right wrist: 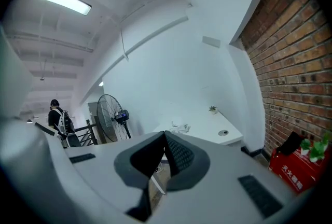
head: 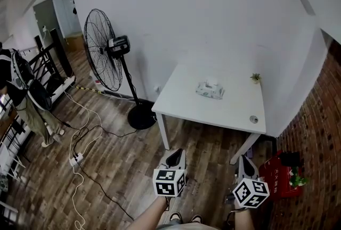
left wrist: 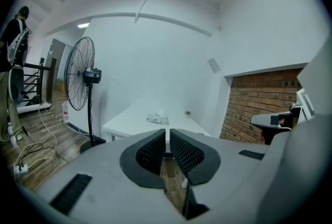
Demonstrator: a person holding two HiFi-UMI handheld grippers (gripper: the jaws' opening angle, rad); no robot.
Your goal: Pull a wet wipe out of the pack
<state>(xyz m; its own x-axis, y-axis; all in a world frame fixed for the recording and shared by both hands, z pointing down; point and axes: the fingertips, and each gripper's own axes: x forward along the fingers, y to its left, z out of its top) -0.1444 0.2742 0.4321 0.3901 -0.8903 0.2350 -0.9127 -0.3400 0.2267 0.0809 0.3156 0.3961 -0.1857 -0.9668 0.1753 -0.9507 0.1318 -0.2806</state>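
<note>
The wet wipe pack (head: 209, 89) lies flat near the middle of a white table (head: 181, 106), with a white wipe sticking up from its top. It shows small and far in the left gripper view (left wrist: 157, 119) and the right gripper view (right wrist: 180, 127). My left gripper (head: 175, 157) and right gripper (head: 244, 165) hang low over the wooden floor, well short of the table. Both are shut with nothing between the jaws, as the left gripper view (left wrist: 167, 134) and right gripper view (right wrist: 165, 137) show.
A tall black pedestal fan (head: 107, 53) stands left of the table, with cables (head: 80, 133) across the floor. A small potted plant (head: 256, 78) and a round cable hole (head: 254, 119) are on the table. A red crate (head: 282, 174) sits by the brick wall. A person (head: 24, 97) stands far left.
</note>
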